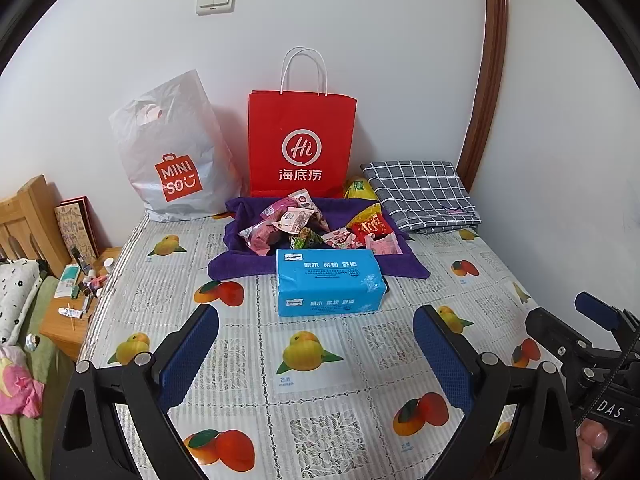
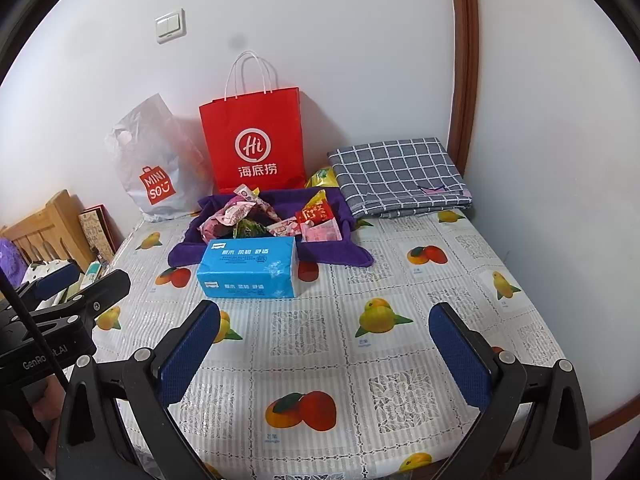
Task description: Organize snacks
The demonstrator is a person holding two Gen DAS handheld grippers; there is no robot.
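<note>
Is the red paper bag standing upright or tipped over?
Upright. The red paper bag stands on its base against the wall, handles pointing up, behind the snack pile.

White plastic bag (image 1: 176, 152): "MINISO". Red paper bag (image 1: 301, 142): "Hi 海底捞". Left claw (image 2: 48, 312) body: "GenRobot.AI".

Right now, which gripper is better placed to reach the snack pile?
Roughly even, slightly the right gripper: the snack pile sits left of centre there, but the blue tissue pack blocks the left gripper more squarely.
</note>
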